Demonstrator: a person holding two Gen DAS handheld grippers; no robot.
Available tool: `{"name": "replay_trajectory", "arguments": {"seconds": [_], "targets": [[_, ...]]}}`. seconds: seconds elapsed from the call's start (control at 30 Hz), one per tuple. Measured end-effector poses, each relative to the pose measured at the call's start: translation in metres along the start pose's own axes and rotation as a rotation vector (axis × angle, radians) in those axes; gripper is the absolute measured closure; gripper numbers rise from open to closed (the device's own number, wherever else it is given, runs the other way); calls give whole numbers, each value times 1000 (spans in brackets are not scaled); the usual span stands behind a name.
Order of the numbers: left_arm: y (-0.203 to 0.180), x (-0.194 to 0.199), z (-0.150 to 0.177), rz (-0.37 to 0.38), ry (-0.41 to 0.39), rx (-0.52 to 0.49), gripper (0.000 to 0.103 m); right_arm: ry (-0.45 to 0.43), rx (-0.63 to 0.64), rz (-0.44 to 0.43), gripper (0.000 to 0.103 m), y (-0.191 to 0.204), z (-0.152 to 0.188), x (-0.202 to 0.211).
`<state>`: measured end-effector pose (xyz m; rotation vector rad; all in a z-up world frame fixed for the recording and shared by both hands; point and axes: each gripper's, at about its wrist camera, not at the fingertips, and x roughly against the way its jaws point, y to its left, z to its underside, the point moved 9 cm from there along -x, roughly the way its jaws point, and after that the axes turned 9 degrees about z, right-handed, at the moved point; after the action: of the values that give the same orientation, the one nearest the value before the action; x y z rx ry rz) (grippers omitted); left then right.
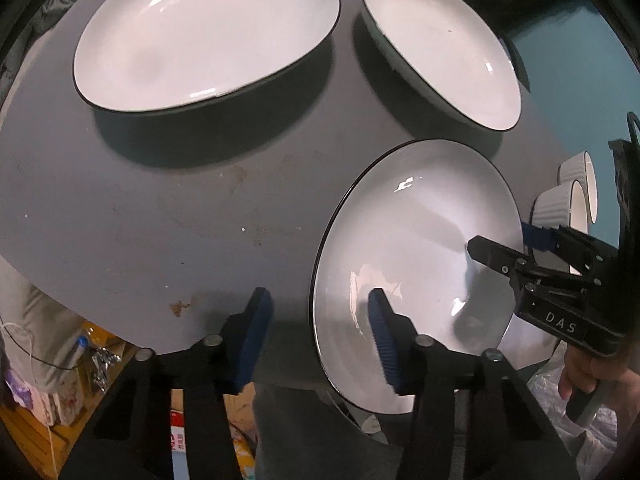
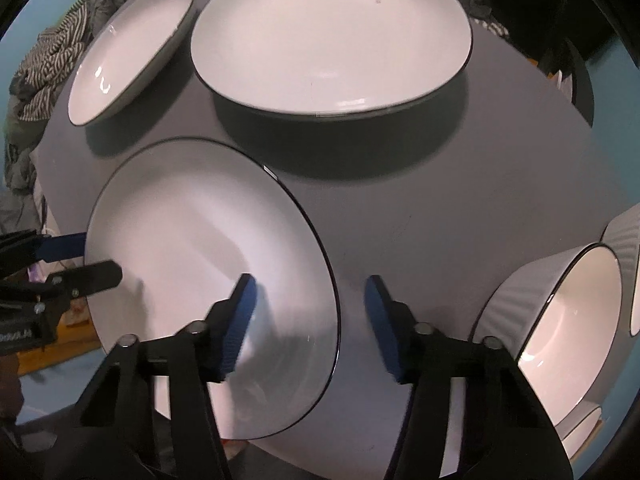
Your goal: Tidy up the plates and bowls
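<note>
The near plate [image 1: 416,264] is white and glossy with a thin dark rim, lying at the front of the grey table [image 1: 160,208]. The left gripper [image 1: 320,338] straddles its left edge and the right gripper [image 2: 308,326] its right edge, jaws parted, pads not pressing. Two more plates [image 1: 208,32] lie behind; ribbed white bowls [image 2: 560,312] stand to the right.

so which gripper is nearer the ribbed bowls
Right. The right gripper straddles the near plate's edge on the side facing the ribbed bowls; the left gripper straddles that plate's opposite edge, the whole plate between it and the bowls.
</note>
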<state>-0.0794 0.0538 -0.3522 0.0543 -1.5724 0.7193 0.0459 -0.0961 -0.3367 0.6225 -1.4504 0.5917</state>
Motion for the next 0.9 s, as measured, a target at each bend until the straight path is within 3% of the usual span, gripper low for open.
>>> {"name": "replay_trajectory", "arguments": {"seconds": [0.23,0.3,0.4,0.7,0.9], "targets": [[7,-5,4,23,40,25,77,12,-12,-9,58,-8,-1,-1],[11,-7,7,21,57,30,80,28,-34,-30,68,-12,-2,-2],[17,-3,10,22,58,40,81,39,-46,-59,77,-13,-2,-2],[0,-25,0,46,62,84,82,61,-58,-78,79,-11,0,-2],[-9,-25,-3,33,67,57,82,91,-93,-112,82,-12,-1,-5]]}}
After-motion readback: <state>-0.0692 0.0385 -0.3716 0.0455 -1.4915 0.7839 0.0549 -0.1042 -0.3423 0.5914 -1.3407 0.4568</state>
